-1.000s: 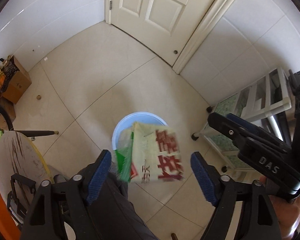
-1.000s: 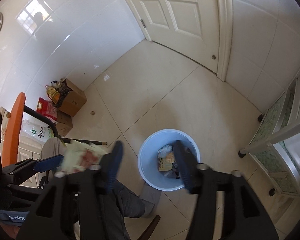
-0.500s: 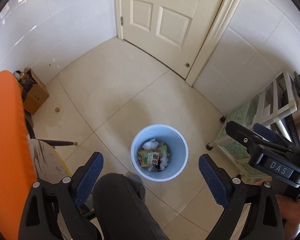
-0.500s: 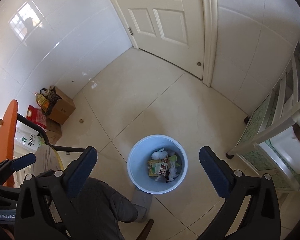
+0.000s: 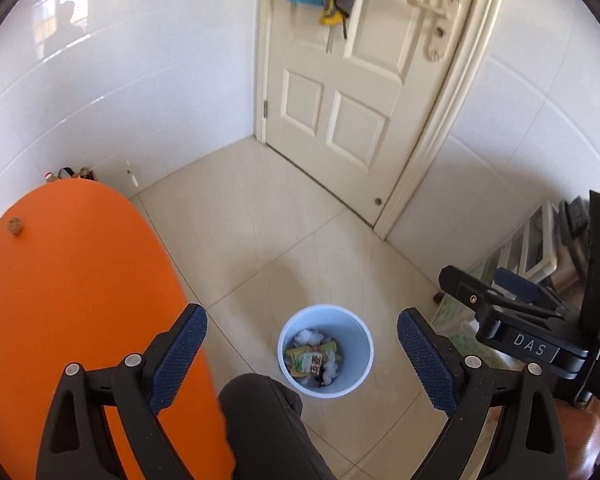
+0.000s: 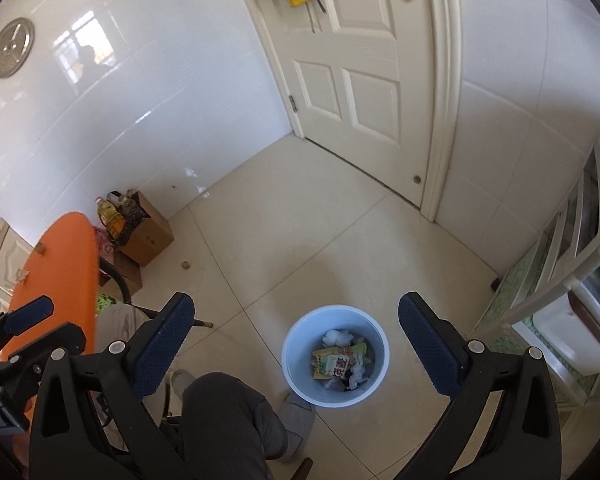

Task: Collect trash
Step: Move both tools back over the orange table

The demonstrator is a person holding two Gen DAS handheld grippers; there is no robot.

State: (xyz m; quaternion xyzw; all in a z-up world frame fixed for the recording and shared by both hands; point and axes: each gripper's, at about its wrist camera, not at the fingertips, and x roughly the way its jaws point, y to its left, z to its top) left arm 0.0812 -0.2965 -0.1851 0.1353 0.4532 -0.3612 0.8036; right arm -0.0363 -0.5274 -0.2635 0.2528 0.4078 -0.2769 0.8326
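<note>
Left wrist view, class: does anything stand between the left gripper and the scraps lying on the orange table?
Nothing visible does. The left gripper hangs open and empty, beside the orange table. Two small scraps lie near the table's far left edge, with only bare tabletop between. The blue bin stands uncovered on the floor.

Counted: one blue bin [image 6: 300, 364], one orange table [image 5: 80, 300], one door [image 5: 352, 92], two cardboard boxes [image 6: 150, 236], two grippers.
</note>
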